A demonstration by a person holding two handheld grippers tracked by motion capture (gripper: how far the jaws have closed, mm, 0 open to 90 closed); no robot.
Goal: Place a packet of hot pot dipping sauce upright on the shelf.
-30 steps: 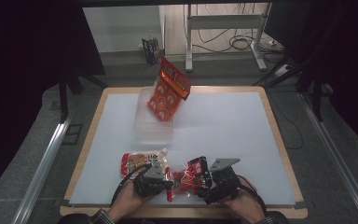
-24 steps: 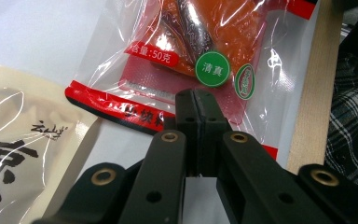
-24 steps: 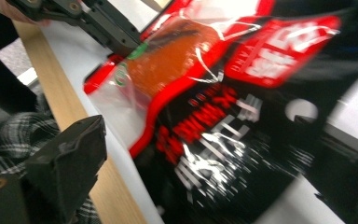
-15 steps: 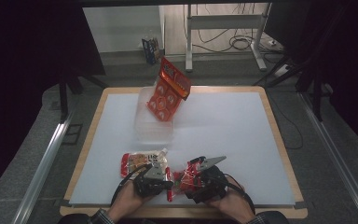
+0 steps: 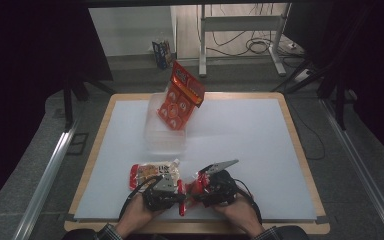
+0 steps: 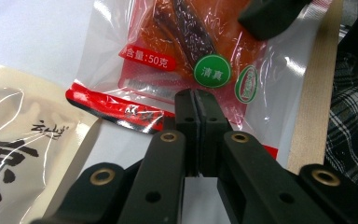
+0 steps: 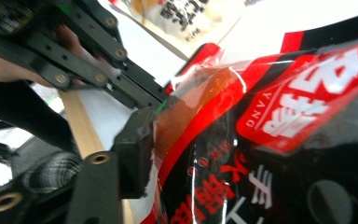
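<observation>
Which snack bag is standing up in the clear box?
The orange-red snack bag at the far side of the table leans upright in the clear box. The beige bag and the red bag are down near the hands.

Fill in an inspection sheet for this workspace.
Surface: white tabletop, wooden rim.
Job's things: red packet at the near edge, between both grippers.
Clutter: beige packet beside it; clear bin farther back, orange pack leaning in it.
Grippers: left hand-held gripper shut on the red packet's edge; right hand-held gripper jaws have just been closing around the packet, contact unclear.
Cables: one trails from each gripper; floor cables beyond the table.
Surroundings: blue box, metal stand, dark curtains.
</observation>
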